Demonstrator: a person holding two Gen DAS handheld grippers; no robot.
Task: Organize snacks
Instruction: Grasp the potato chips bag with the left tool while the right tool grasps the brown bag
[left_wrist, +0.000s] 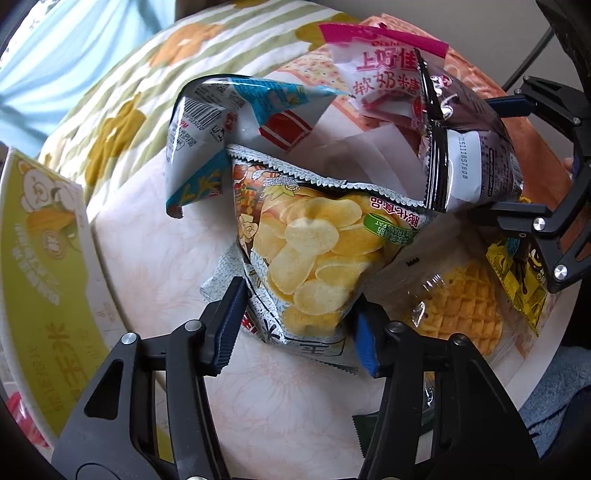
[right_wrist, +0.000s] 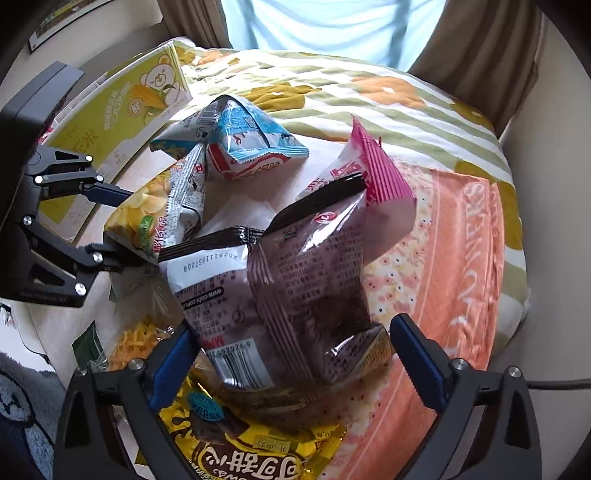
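Observation:
A potato chip bag (left_wrist: 314, 251) stands on the pale table (left_wrist: 155, 240) with its lower end between the pads of my left gripper (left_wrist: 299, 299), which is shut on it. The right wrist view shows the same grip: the left gripper (right_wrist: 138, 225) clamps the yellow chip bag (right_wrist: 147, 206). A dark brown snack bag (right_wrist: 303, 288) stands upright between the fingers of my right gripper (right_wrist: 291, 326). Those jaws are spread wide, and the right pad (right_wrist: 410, 350) stands clear of the bag. From the left wrist view the right gripper (left_wrist: 484, 155) brackets that brown bag (left_wrist: 472, 155).
A blue-and-white bag (left_wrist: 229, 110) and a pink-topped candy bag (left_wrist: 380, 70) lie behind. A clear waffle pack (left_wrist: 465, 306) and a yellow packet (right_wrist: 240, 443) lie under the brown bag. A green box (left_wrist: 40, 240) stands at left; a floral quilt (right_wrist: 369, 92) and orange cloth (right_wrist: 443, 258) lie beyond.

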